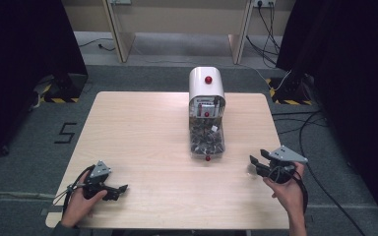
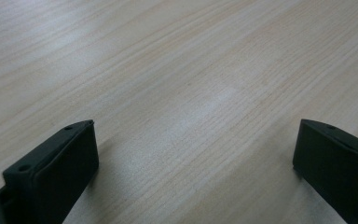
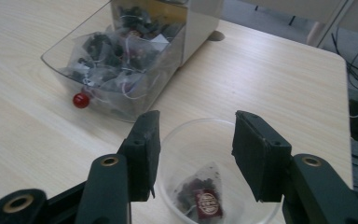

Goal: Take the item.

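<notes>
Left tongs rest low near the front left edge of the table, jaws spread wide, nothing between them, bare wood grain ahead in the left gripper view. Right tongs are open too, jaws straddling a clear plastic cup near the front right of the table without clamping it. One pyramid tea bag sits in the cup bottom; red tag on it, print too small to read.

Handling guess: the bag is light, soft mesh, easy to tear, so pinch the string or tag, not the body. The cup is thin and light, likely to flex or skid if squeezed; grip the rim gently.

Farther back, mid-table: a white dispenser with a clear front bin full of tea bags and red knobs. No readable branding.
</notes>
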